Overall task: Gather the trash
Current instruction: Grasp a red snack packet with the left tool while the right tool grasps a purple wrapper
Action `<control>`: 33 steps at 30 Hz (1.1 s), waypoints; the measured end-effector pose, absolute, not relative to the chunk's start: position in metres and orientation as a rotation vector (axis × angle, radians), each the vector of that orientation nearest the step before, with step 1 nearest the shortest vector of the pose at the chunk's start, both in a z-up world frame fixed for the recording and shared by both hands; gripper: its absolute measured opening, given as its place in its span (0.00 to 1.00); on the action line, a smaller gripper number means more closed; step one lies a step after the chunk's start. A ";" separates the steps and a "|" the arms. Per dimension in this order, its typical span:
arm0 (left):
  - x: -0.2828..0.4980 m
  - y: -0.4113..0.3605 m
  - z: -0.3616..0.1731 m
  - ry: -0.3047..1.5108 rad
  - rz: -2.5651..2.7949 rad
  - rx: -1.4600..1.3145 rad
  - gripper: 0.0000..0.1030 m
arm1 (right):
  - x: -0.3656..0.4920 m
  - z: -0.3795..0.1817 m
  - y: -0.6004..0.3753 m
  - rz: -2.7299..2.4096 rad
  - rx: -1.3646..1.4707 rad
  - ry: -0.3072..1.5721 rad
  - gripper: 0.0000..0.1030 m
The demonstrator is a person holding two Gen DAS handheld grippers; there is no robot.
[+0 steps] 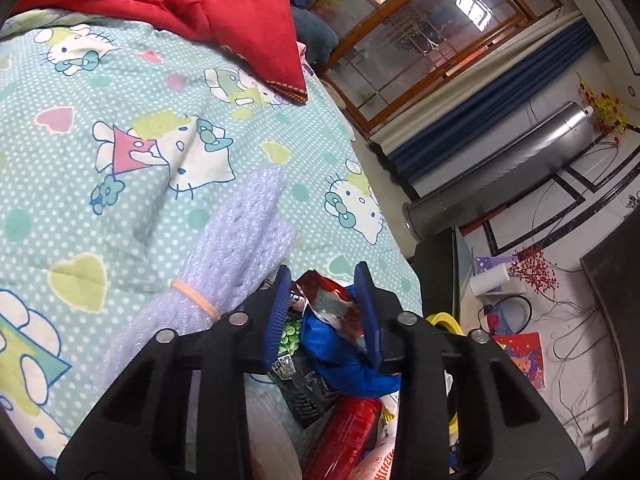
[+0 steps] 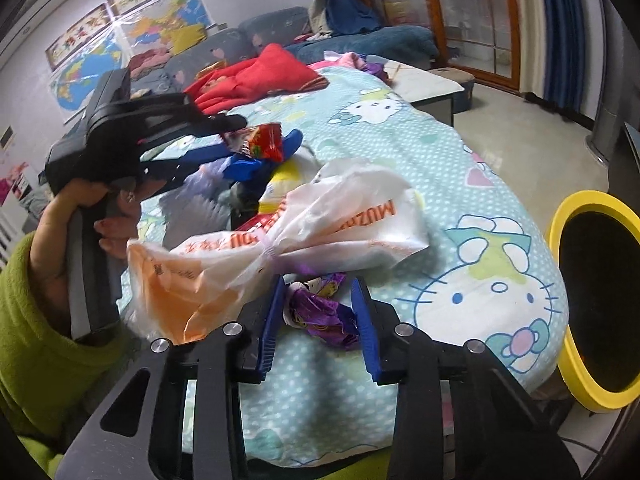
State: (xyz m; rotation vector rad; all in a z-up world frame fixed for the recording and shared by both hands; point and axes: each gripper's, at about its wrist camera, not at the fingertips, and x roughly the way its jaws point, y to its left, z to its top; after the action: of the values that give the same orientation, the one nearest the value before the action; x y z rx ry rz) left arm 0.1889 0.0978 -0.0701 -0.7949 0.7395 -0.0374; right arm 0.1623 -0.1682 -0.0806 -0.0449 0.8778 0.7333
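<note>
A: On the left, the left tool [image 2: 262, 142], gripped by a hand [image 2: 72, 216] emerging from a green sleeve [image 2: 36, 320], is clenching a crumpled red snack wrapper [image 1: 334, 304] between its blue pads, above a jumble of litter on the cartoon-cat bedspread [image 1: 160, 120].

B: What is sitting in that jumble?

A: A blue wrapper [image 1: 340, 352] is lying just under the red one, with a red cylindrical packet [image 1: 352, 436] and a dark printed packet [image 1: 308, 396] beside it. A roll of lavender foam sheet [image 1: 236, 256], banded with an orange elastic, is resting to the tool's left.

B: And moving towards the middle?

A: A white plastic bag with orange lettering [image 2: 280, 240], knotted at its waist, is lying across the bedspread between the two tools.

B: The right side?

A: The right tool [image 2: 318, 312] is closing on a crinkled purple foil wrapper [image 2: 320, 312], its pads pressing both sides of it as it rests on the bed. Further right, a yellow-rimmed bin [image 2: 560, 280] is standing beside the bed's edge, its mouth facing the camera.
</note>
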 end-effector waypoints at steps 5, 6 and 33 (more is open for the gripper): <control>0.186 0.097 -0.066 0.726 -0.059 -0.792 0.16 | 0.159 -0.082 -0.171 0.752 -0.037 0.894 0.30; 0.185 0.097 -0.065 0.721 -0.061 -0.792 0.15 | 0.158 -0.083 -0.173 0.756 -0.030 0.902 0.30; 0.144 0.068 0.008 0.552 -0.172 -0.690 0.06 | 0.150 -0.051 -0.204 0.715 -0.008 0.857 0.19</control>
State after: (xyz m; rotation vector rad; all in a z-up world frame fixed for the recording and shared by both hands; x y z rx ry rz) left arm 0.1438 0.0685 0.0081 -0.6899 0.5524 -0.1722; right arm 0.1502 -0.2044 -0.0508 -0.0078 0.8567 0.7148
